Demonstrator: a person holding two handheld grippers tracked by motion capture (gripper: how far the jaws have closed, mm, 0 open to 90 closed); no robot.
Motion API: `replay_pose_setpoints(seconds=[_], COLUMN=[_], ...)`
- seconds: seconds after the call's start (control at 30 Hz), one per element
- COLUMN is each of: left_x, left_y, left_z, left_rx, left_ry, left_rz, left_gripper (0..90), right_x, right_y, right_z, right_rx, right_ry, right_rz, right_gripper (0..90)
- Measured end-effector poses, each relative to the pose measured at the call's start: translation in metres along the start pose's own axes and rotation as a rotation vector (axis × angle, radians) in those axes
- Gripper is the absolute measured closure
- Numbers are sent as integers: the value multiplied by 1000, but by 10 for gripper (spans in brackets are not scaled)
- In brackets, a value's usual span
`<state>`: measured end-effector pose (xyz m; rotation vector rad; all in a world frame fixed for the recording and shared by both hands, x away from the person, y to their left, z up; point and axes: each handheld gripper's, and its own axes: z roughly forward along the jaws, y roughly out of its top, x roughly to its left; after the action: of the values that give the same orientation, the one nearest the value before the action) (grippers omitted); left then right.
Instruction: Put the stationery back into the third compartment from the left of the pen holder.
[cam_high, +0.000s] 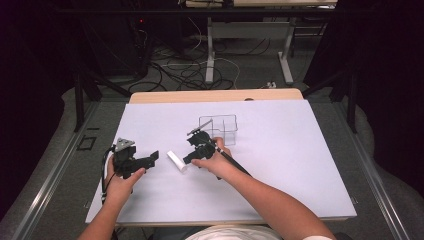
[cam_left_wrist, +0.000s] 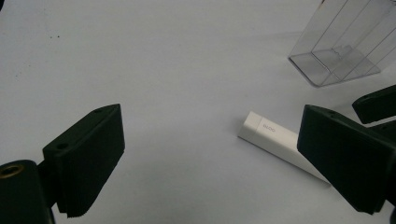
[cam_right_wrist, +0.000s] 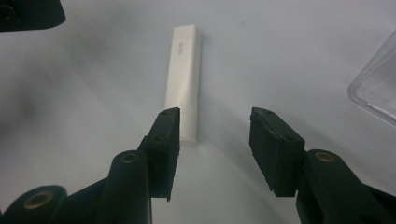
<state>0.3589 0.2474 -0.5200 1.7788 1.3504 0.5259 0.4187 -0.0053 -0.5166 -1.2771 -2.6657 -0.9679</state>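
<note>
On the white sheet (cam_high: 280, 165) covering the table, both grippers sit low, pointed at each other across a white rectangular stick (cam_high: 176, 161).

Left gripper (cam_high: 152, 157): jaws spread wide, nothing between them. In its own view the stick (cam_left_wrist: 275, 140) lies ahead toward the right jaw, which hides its near end; can't tell if they touch.

Right gripper (cam_high: 189, 159): jaws parted, moderate gap, nothing held. In its view the stick (cam_right_wrist: 184, 79) runs lengthwise away from the jaws, its near end just beside the tip of the left-hand jaw and partly behind it. Contact unclear. The stick has small grey lettering at the far end, too small to read.

Clear plastic box (cam_high: 218, 127) with an inner divider stands just behind the right hand (cam_high: 212, 161), apart from the stick.

The sheet covers most of a wooden tabletop (cam_high: 215, 95); bare wood strip at the far edge. Grey floor around it, a tangle of cables (cam_high: 185, 70) and white desk legs (cam_high: 210, 50) beyond. Room dark at both sides.
</note>
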Motion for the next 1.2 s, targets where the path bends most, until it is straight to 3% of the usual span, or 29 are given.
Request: replay_pose_setpoints(seconds=[0.03, 0.07, 0.1, 0.13, 0.2, 0.23, 0.27, 0.3, 0.33, 0.37, 0.4, 0.47, 0.5, 0.53, 0.57, 0.77, 0.83, 0.9, 1.2], left_x=[0, 0, 0, 0, 1, 1, 1, 1, 1, 1, 1, 1, 2, 2, 2, 2, 2, 1, 1], left_y=[0, 0, 0, 0, 0, 0, 0, 0, 0, 0, 0, 0, 0, 0, 0, 0, 0, 0, 0], left_z=[0, 0, 0, 0, 0, 0, 0, -1, -1, -1, -1, -1, -1, 0, 0, 0, 0, 0, 0], left_rx=[3, 2, 0, 1, 6, 6, 6, 6, 5, 5, 6, 6, 6, 6, 5, 7, 8, 8, 12], left_ry=[1, 1, 0, 1, -1, -1, -1, -1, -3, -3, -3, -2, -2, -1, -1, -1, -1, -1, -2], left_rz=[1, 1, 0, 0, -2, -2, -2, -3, -3, -3, -3, -3, -2, -2, -2, -1, 1, 1, 3], left_gripper=[77, 77, 77, 77, 77, 77, 78, 77, 78, 78, 78, 78, 78, 78, 78, 78, 78, 78, 78], right_x=[2, 3, 5, 4, 7, 9, 8, 10, 11, 11, 11, 11, 11, 11, 10, 13, 14, 15, 20], right_y=[0, 2, 4, 5, 7, 8, 9, 9, 10, 9, 11, 11, 9, 11, 10, 11, 9, 9, 8], right_z=[4, 2, 4, 5, 8, 8, 9, 11, 12, 16, 15, 18, 22, 21, 22, 28, 33, 33, 40], right_rx=[-35, 10, 9, 10, 1, 21, 24, 29, 36, 3, 50, 56, 17, 60, 68, 77, 43, 94, 104], right_ry=[14, 1, 10, 10, 15, 22, 11, 13, 6, 16, 8, 7, 12, 2, 3, 11, 20, 5, -15], right_rz=[14, 8, 16, -12, 12, 16, -15, 14, 11, 21, 18, 14, 19, 15, 15, 31, 31, 20, 5], right_gripper=[534, 534, 534, 534, 538, 545, 546, 546, 546, 550, 551, 551, 553, 555, 555, 565, 568, 571, 614])
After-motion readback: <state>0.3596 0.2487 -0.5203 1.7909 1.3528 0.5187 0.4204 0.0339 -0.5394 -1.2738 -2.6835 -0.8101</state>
